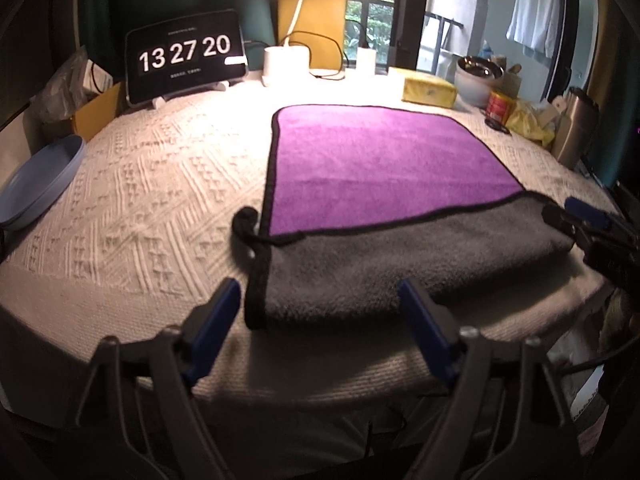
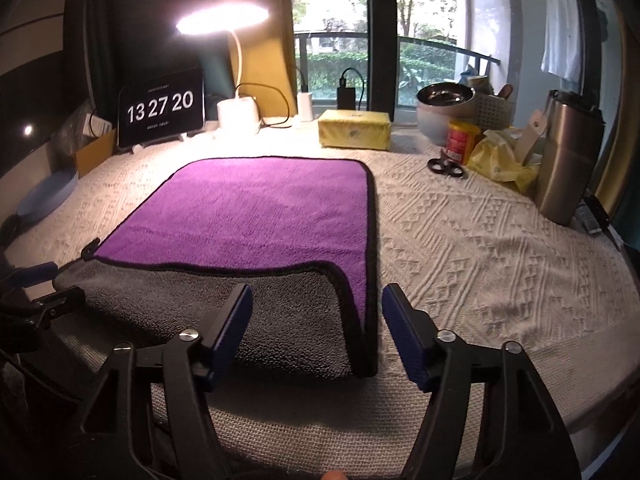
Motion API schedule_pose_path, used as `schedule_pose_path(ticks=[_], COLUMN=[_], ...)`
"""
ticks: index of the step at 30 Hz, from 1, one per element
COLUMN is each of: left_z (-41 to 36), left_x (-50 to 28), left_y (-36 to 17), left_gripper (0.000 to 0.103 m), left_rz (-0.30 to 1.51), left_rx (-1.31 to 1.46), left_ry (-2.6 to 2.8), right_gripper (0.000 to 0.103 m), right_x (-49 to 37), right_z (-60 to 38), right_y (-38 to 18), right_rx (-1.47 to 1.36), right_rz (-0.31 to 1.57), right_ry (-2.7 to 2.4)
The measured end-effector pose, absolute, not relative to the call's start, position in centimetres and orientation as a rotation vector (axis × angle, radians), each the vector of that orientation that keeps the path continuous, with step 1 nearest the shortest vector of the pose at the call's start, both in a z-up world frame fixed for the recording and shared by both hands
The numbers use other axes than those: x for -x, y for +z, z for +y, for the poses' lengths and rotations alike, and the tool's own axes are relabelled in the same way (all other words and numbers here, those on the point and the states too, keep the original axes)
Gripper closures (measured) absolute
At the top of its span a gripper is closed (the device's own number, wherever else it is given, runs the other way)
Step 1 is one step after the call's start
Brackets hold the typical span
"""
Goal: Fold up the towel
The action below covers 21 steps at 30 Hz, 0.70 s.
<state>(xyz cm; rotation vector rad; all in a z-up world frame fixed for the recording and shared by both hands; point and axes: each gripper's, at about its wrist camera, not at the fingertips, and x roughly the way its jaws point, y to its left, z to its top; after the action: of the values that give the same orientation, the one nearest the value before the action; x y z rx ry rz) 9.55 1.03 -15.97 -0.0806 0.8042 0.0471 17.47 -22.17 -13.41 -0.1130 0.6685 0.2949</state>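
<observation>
Lying flat across the middle of both frames, the towel [image 1: 384, 168] shows its purple face, with the near edge turned over so a grey band [image 2: 224, 320] runs along the bottom of it, trimmed in black. It rests on the white textured tabletop [image 1: 140, 200].

At the bottom of the left wrist view, the left claw [image 1: 320, 304] is spread wide, its blue-padded fingers [image 1: 218, 316] either side of the grey band's lower left corner and holding nothing; whether they touch the cloth cannot be told. The right claw [image 2: 316, 308], at the bottom of the right wrist view, is likewise spread and empty, framing the grey band's lower right corner. In the left wrist view it also appears at the right edge, next to the fold's end.

Toward the upper left of both frames stands a clock display [image 2: 160, 106] reading 13 27 20, with a lit lamp [image 2: 222, 18] beside it. A yellow package [image 2: 354, 128] sits beyond the towel, and scissors [image 2: 446, 168], a red can [image 2: 460, 140] and a metal tumbler [image 2: 568, 160] crowd the upper right. A blue plate [image 1: 40, 184] lies at the left edge.
</observation>
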Motion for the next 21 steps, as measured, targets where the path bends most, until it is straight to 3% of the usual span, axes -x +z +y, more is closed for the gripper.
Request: schedule_pose_path(ticks=[5,10,15,17,21], left_z=[0.6,0.7,0.8,0.8,1.2], left_x=[-9.7,-9.7,-9.8,-9.9,-10.2], left_y=[-16.3,-16.0,-15.8,-15.6,-15.6], left_gripper=[0.039,0.058,0.078,0.086,0.092], left_rz=[0.8,0.777,0.759,0.749,0.748], left_rx=[0.064,0.06,0.066,0.071,0.106], left_ry=[0.049,0.049,0.031,0.009,-0.027], right_gripper=[0.036,0.059,0.093,0.096,0.098], right_x=[-18.6,-19.2,-19.0,-18.8,-18.6], right_z=[-21.7,-20.9,-20.2,-20.3,-20.5], right_y=[-14.1,-14.8,-15.0,-14.9,-14.4], right_rx=[0.137,0.179,0.231,0.241,0.255], right_rz=[0.694,0.715,0.7,0.684,0.662], right_ry=[0.302,0.314,0.32,0.32,0.311])
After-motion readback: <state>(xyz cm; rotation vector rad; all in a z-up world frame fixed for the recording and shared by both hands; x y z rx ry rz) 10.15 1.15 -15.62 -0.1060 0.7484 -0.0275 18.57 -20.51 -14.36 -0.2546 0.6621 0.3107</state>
